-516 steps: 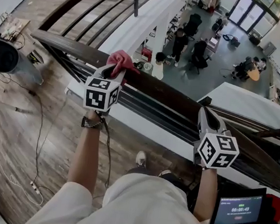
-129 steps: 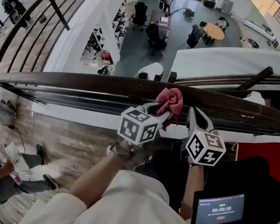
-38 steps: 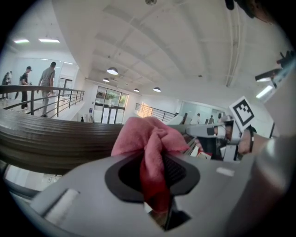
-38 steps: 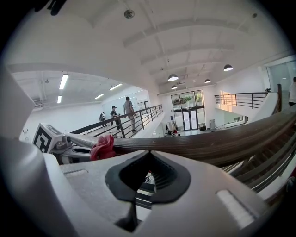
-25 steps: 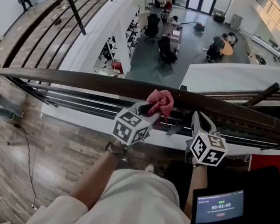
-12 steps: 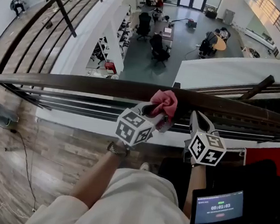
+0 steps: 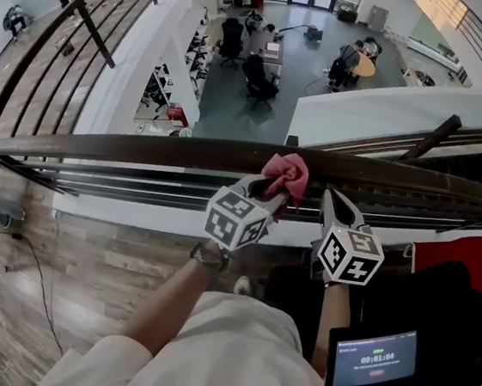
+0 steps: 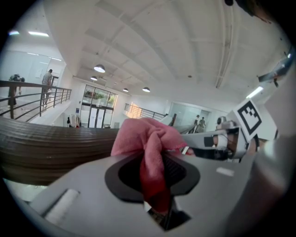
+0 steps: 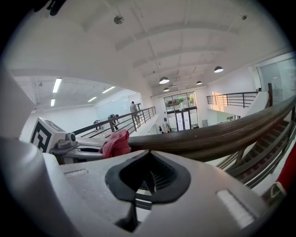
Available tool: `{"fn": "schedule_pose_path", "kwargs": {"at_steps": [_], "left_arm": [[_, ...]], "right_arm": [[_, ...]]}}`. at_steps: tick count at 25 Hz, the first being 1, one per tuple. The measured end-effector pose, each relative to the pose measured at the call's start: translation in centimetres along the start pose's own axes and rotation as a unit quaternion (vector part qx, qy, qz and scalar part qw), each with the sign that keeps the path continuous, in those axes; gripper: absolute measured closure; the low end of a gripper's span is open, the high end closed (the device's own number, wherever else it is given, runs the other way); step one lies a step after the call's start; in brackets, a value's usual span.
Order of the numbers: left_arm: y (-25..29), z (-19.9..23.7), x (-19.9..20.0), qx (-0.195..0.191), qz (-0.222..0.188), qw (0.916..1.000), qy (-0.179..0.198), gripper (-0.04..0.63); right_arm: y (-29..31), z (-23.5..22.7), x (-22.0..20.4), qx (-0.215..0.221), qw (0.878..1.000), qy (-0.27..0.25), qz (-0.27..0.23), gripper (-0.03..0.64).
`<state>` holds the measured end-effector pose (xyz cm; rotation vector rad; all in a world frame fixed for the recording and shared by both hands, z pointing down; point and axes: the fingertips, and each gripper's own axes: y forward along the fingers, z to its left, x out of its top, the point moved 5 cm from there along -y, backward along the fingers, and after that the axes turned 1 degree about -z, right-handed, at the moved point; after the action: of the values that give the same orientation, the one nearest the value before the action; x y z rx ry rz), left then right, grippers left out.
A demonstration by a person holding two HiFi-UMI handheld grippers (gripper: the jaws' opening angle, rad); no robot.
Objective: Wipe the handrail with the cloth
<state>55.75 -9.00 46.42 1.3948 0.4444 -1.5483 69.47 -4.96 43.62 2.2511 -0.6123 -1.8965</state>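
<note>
One crumpled pink cloth is clamped in the left gripper and rests on the dark brown wooden handrail just ahead of it. The right gripper, just beside, has its jaws together on nothing.

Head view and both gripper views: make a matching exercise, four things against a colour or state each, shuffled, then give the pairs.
Things:
1. cloth
2. left gripper
3. right gripper
4. handrail

Colour or state:
A. shut, nothing between its jaws
B. dark brown, runs across the head view
C. pink, bunched up
D. shut on the cloth

Pairs: 1-C, 2-D, 3-A, 4-B
</note>
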Motion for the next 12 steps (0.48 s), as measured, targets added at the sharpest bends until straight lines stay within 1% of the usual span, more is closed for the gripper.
{"fn": "schedule_pose_path", "kwargs": {"at_steps": [7,12], "left_arm": [[2.1,-0.8,-0.1,-0.011,0.002,0.9999,-0.003,0.502],[1.9,-0.6,-0.4,-0.009,0.001,0.9999,-0.01,0.502]], "right_arm": [[0.3,-0.2,-0.1,-0.003,1.0,-0.001,0.002,0.614],[0.6,0.1,-0.5,0.0,1.0,-0.002,0.006,0.614]]}}
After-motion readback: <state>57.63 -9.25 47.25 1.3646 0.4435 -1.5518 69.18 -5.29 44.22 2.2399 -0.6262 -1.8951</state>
